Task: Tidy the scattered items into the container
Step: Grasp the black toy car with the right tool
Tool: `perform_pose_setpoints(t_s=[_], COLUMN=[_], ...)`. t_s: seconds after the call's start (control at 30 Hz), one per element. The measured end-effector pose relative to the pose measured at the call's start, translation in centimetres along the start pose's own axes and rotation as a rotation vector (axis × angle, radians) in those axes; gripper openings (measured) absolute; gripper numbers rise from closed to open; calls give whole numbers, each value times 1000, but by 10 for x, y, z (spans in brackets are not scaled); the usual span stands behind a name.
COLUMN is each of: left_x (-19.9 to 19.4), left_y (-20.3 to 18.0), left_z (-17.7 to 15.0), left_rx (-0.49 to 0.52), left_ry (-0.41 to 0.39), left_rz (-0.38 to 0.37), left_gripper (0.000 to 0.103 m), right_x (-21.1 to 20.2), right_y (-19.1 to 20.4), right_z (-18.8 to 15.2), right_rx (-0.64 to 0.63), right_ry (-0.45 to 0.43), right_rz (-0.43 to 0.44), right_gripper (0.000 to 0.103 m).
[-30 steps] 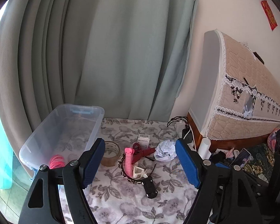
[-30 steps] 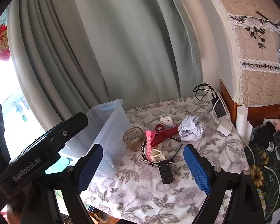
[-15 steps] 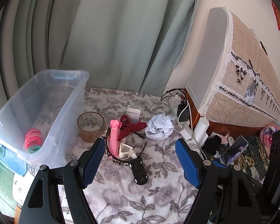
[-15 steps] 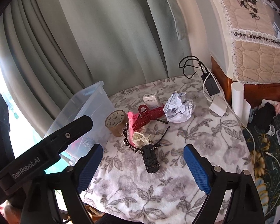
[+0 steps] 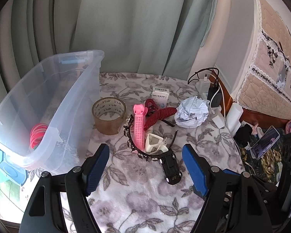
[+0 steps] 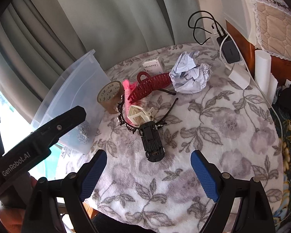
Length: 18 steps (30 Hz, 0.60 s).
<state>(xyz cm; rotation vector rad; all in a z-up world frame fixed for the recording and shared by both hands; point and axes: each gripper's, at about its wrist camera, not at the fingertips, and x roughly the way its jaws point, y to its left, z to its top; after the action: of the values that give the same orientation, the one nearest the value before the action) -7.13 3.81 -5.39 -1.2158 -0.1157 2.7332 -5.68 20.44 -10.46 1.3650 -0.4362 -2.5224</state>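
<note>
A clear plastic bin point(image 5: 83, 89) point(image 6: 73, 89) stands at the table's left with pink bands point(image 5: 36, 134) inside. Scattered beside it lie a tape roll point(image 5: 109, 114) point(image 6: 109, 95), a pink hair roller point(image 5: 139, 128), a dark red claw clip point(image 5: 159, 115) point(image 6: 149, 89), a cream clip point(image 5: 155, 143) point(image 6: 139, 114), a black headband point(image 5: 133, 147), a black toy car point(image 5: 171, 167) point(image 6: 152, 141), crumpled paper point(image 5: 192, 112) point(image 6: 190, 77) and a small white box point(image 5: 160, 95) point(image 6: 153, 65). My left gripper point(image 5: 145, 169) and my right gripper point(image 6: 148, 172) are open, empty, near the toy car.
The table has a floral cloth point(image 5: 137, 200). Chargers and cables point(image 5: 213, 95) point(image 6: 229, 52) lie at the back right. A white cylinder point(image 6: 261, 71) stands off the right edge. Curtains point(image 5: 126, 29) hang behind. A phone point(image 5: 264, 142) lies right.
Both grippers have moved forward and tilted down toward the pile of items; the items look larger and closer. Both stay open and empty.
</note>
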Motion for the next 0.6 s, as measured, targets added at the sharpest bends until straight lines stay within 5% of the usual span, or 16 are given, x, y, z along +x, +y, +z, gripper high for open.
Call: perform_pose_setpoints(t_s=[0.2, 0.6], left_x=[16, 40], left_y=[5, 16], left_z=[1, 8], left_rx=[2, -30], left_ry=[29, 77], left_rz=[15, -78], left_gripper=[77, 66], right_x=[29, 83], right_y=[0, 9], right_z=[0, 5], right_rx=[-15, -73], right_ry=[61, 135], right_rz=[-22, -67], right_gripper=[90, 84])
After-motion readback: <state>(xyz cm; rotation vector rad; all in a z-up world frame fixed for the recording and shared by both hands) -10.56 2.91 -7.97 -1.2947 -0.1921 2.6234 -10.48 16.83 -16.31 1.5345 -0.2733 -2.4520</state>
